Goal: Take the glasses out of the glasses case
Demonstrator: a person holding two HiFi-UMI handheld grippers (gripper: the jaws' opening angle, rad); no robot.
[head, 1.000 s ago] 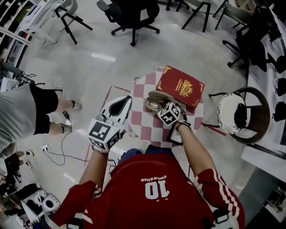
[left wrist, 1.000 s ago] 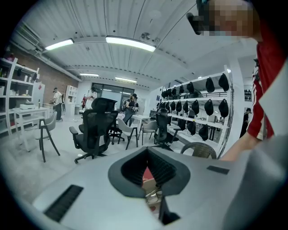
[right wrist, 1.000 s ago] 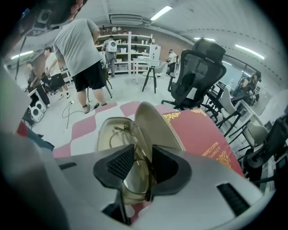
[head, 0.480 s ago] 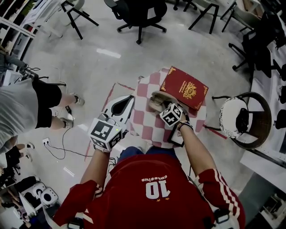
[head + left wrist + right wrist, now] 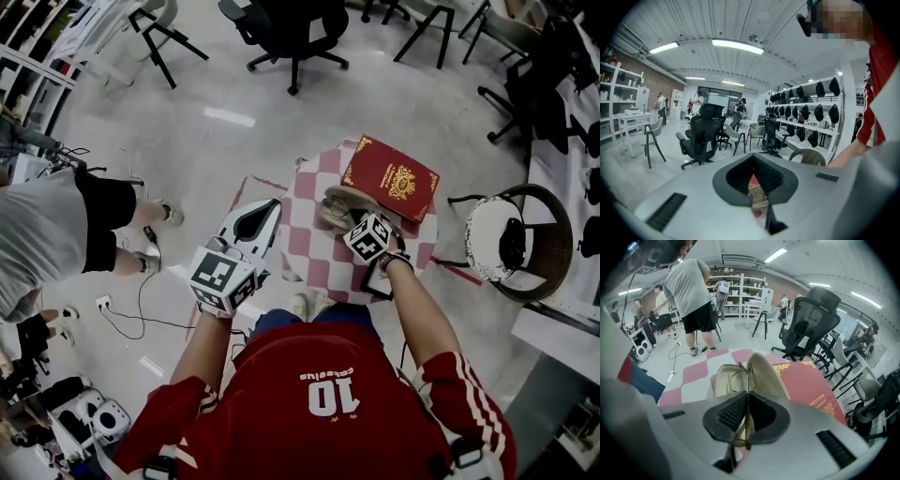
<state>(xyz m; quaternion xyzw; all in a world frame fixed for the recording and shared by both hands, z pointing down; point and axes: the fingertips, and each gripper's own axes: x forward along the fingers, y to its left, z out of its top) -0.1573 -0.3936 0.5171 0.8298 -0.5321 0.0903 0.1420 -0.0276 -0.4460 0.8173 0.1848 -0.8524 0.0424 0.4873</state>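
Glasses with a thin gold-wire frame sit inside the open glasses case, straight ahead of the right tongs and partly between their pads. These tongs have just closed and are clenched on the wire frame, which runs edge-on down the line where the ribbed pads meet. A narrow pinch like that seems to suit so slight a frame, and taking the metal probably spares the lenses.

The glasses are not yet out. Their lens rims show beyond the tips of the tongs, between the pale bottom shell and the raised lid. The lid stands up on the far right side of the tongs and leaves the mouth open towards them, which is likely why they come in steeply from above.

Just right of the tongs lies a red book. It is so close to the case that I cannot tell whether they touch, so a lift looks safest going up and back. Both rest on a small red-and-white checked table.

The left tongs hang by the table's left edge, well apart from the right tongs and the case. They are clenched on nothing and point towards the table. They seem to be kept clear, perhaps ready to steady the case if it rises with the frame.
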